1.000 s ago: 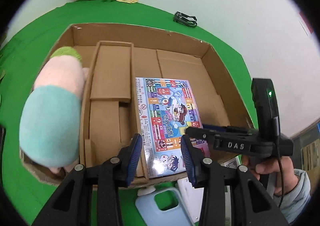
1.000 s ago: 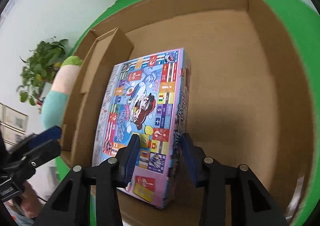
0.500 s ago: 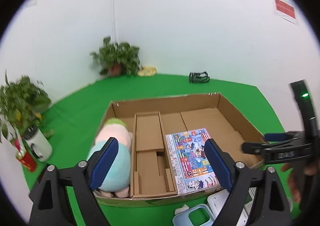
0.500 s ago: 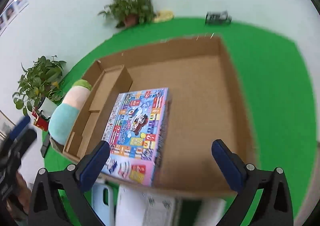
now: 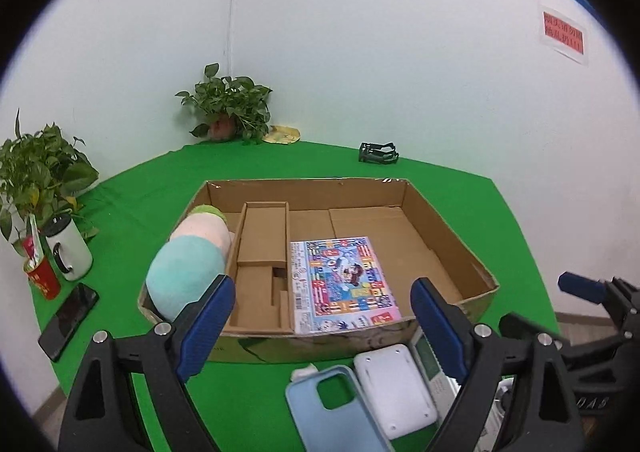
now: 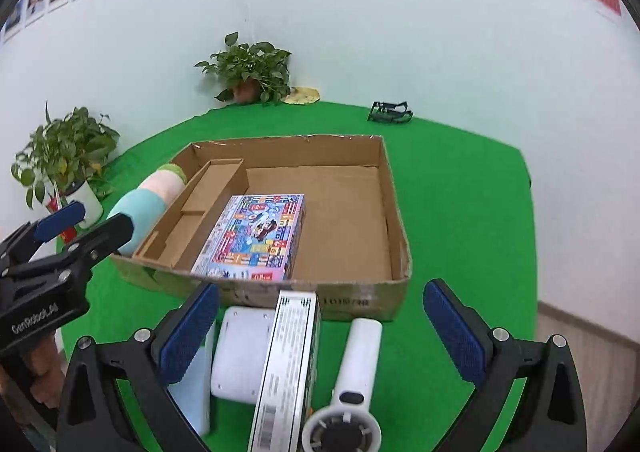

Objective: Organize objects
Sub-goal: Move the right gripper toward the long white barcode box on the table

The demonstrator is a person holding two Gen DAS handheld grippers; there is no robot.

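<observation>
Left wrist: left tool (image 5: 318,326) wide, empty; game box (image 5: 342,284) lies flat inside cardboard box (image 5: 452,236), against its near wall beside the divider. Right wrist: right tool (image 6: 320,334) wide, empty, above white fan (image 6: 352,376) at table's near edge.

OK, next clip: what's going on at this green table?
A person with a handheld gripper in each hand is sorting items into a cardboard box. Both the left gripper and the right gripper are open and empty, held back from the box's near edge. A colourful game box lies flat inside, and a plush toy sits in the left compartment. A phone case, a white device, a long carton and a handheld fan wait outside on the cloth.
</observation>
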